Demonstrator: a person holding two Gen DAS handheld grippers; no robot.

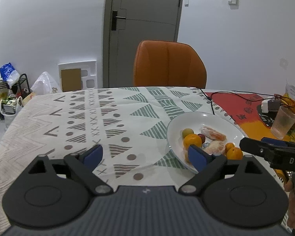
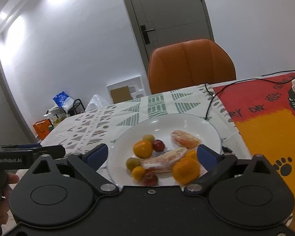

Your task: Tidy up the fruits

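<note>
The right gripper (image 2: 152, 155) hangs spread wide over the near rim of the white plate (image 2: 186, 121), which holds the fruits (image 2: 185, 170); nearest ones are blurred. The left gripper (image 1: 146, 154), also spread, holds nothing over bare worktop (image 1: 108, 106). Beyond the far edge, an orange chair (image 1: 169, 64).

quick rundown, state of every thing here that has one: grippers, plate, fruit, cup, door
left gripper: open, holding nothing
right gripper: open, holding nothing, over the plate's near rim
plate: upright on the tablecloth, loaded with fruit
oranges: whole, unpeeled, on the plate
peeled citrus pieces: skinless, lying on the plate
plastic cup: upright, contents unclear
door: shut
</note>
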